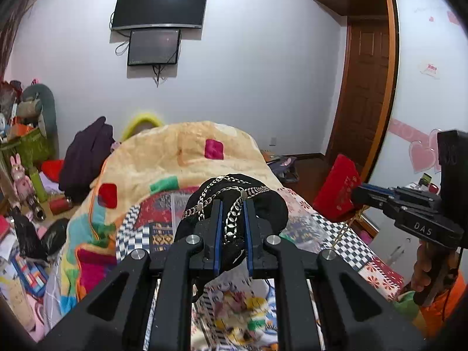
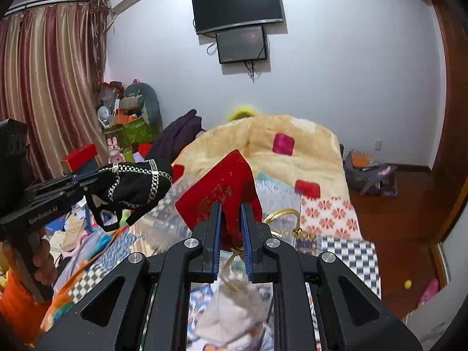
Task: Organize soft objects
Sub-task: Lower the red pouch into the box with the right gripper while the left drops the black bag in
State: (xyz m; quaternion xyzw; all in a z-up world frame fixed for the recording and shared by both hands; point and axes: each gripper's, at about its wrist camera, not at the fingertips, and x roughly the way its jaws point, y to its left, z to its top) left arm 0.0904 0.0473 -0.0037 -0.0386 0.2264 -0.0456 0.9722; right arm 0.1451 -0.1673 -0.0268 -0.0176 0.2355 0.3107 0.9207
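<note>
My left gripper (image 1: 231, 225) is shut on a black fabric piece with silver chains (image 1: 234, 201), lifted above the bed. The right wrist view shows that same black chained piece (image 2: 134, 185) at the left, hanging from the left gripper (image 2: 87, 180). My right gripper (image 2: 231, 228) is shut on a red velvet pouch (image 2: 219, 193) with gold print, and a gold cord (image 2: 282, 215) dangles beside it. The red pouch (image 1: 336, 188) also appears at the right of the left wrist view, with the right gripper (image 1: 358, 194) behind it.
A bed with a patchwork quilt (image 1: 345, 242) carries a heaped yellow blanket with coloured squares (image 1: 175, 152). Dark clothing (image 1: 84, 161), toys and boxes crowd the left side. A TV (image 1: 161, 4) hangs on the far wall. A wooden door (image 1: 365, 87) and bags (image 2: 371, 172) stand at the right.
</note>
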